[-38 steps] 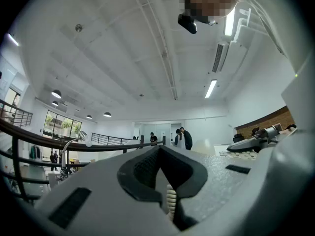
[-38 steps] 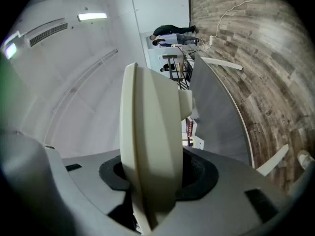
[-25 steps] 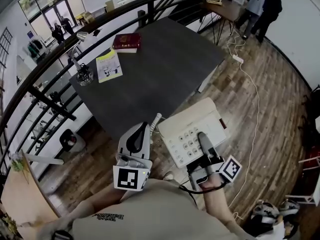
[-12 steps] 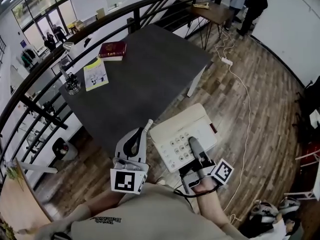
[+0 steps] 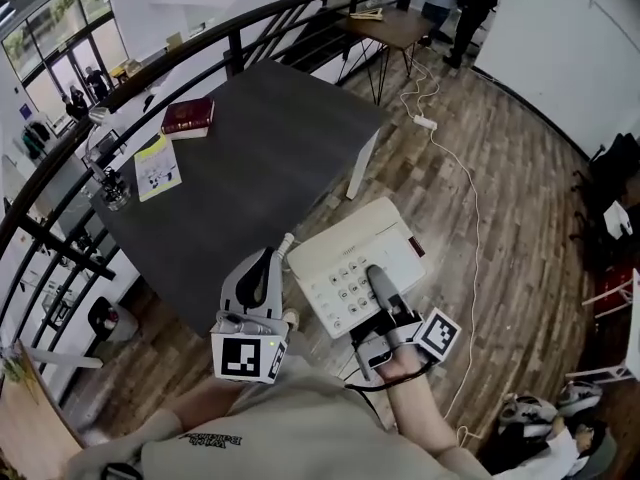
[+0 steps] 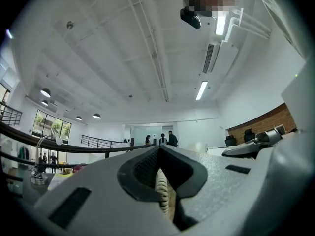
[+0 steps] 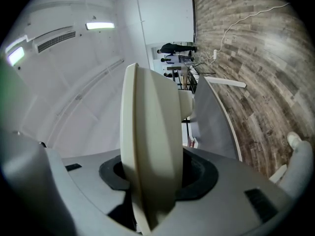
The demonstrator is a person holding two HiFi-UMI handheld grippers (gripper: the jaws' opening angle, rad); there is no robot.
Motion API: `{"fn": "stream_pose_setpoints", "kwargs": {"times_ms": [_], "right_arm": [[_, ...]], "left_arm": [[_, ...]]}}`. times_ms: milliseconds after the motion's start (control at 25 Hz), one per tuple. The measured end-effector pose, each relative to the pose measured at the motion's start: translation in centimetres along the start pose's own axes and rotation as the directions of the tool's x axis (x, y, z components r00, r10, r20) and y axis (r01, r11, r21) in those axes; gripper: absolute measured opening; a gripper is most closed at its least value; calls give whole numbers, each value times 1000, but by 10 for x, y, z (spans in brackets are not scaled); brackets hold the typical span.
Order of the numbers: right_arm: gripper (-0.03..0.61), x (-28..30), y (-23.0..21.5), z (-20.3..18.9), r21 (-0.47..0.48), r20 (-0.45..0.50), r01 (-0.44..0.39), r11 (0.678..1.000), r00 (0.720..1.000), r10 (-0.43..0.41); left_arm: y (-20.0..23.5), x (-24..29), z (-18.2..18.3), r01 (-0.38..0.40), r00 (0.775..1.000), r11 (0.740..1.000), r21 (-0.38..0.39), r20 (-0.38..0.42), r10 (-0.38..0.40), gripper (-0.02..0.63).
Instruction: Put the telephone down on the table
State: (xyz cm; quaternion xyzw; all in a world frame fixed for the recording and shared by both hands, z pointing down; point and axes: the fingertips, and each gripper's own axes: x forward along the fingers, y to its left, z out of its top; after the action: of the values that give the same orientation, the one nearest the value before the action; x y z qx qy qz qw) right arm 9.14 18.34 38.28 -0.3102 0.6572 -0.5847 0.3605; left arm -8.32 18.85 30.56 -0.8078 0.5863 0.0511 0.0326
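Observation:
A cream desk telephone [image 5: 340, 253] with a keypad hangs in the air over the wooden floor, just off the near edge of the dark grey table [image 5: 270, 158]. My right gripper [image 5: 375, 280] is shut on its near edge; in the right gripper view the cream telephone body [image 7: 147, 132] stands edge-on between the jaws of my right gripper [image 7: 150, 181]. My left gripper [image 5: 262, 268] is at the telephone's left side. There the coiled cord [image 6: 162, 193] sits between the closed jaws of my left gripper [image 6: 160, 181]. A short piece of cord [image 5: 287, 240] pokes out beyond them.
On the table's far left lie a red book [image 5: 187, 116], a yellow-green booklet [image 5: 157, 166] and a small lamp [image 5: 112, 190]. A black railing [image 5: 240, 28] runs behind. A white cable with a power strip [image 5: 425, 122] crosses the floor. People stand by a wooden table [image 5: 385, 23].
Both grippers have carried the telephone a little to the left in the head view, and the table and floor have slid left too. Both grips look the same.

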Motion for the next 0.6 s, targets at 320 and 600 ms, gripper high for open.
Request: {"fn": "stream_pose_setpoints", "kwargs": {"times_ms": [320, 600], "right_arm": [[198, 21, -20, 48, -13, 59, 17, 1000, 998, -17], [198, 68, -40, 92, -19, 70, 50, 999, 996, -48]], "left_arm": [[-13, 63, -22, 60, 998, 998, 13, 5, -60, 3], [-12, 146, -35, 115, 993, 993, -1, 23, -115, 3]]}}
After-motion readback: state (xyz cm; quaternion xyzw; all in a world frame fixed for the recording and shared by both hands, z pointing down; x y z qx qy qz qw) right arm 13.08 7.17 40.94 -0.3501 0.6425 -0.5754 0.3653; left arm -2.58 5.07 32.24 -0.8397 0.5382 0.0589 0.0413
